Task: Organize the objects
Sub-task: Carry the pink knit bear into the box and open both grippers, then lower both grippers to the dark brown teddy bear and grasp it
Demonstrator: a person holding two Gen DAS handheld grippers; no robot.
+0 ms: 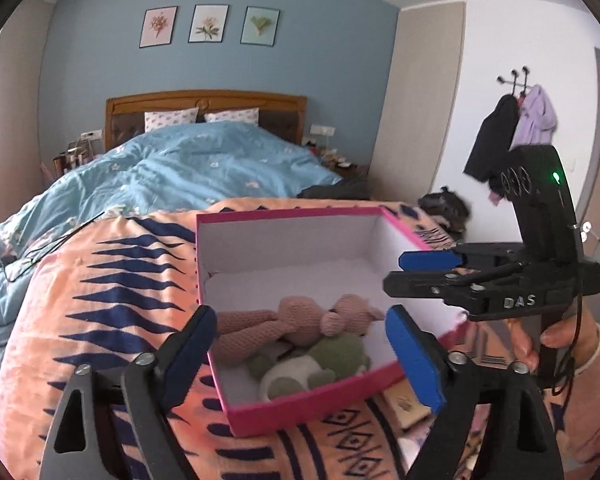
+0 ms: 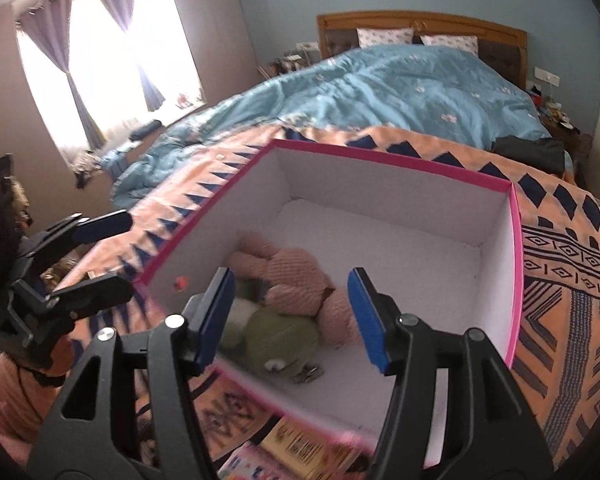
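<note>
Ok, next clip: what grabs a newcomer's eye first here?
The open pink cardboard box with white inside sits on the orange patterned blanket. Inside lie a pink knitted plush toy and a green plush toy. Both open hand-held grippers hover at its near edge.

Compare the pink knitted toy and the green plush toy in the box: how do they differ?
Colour: the pink knitted long-limbed toy is dusty pink; the green round plush toy is olive green with a white patch.
Shape: the pink one has long thin limbs stretched out; the green one is compact and rounded.
Position: the pink one lies partly on top of the green one, which sits nearer the front wall.
Both lie inside the pink-rimmed white cardboard box.
</note>
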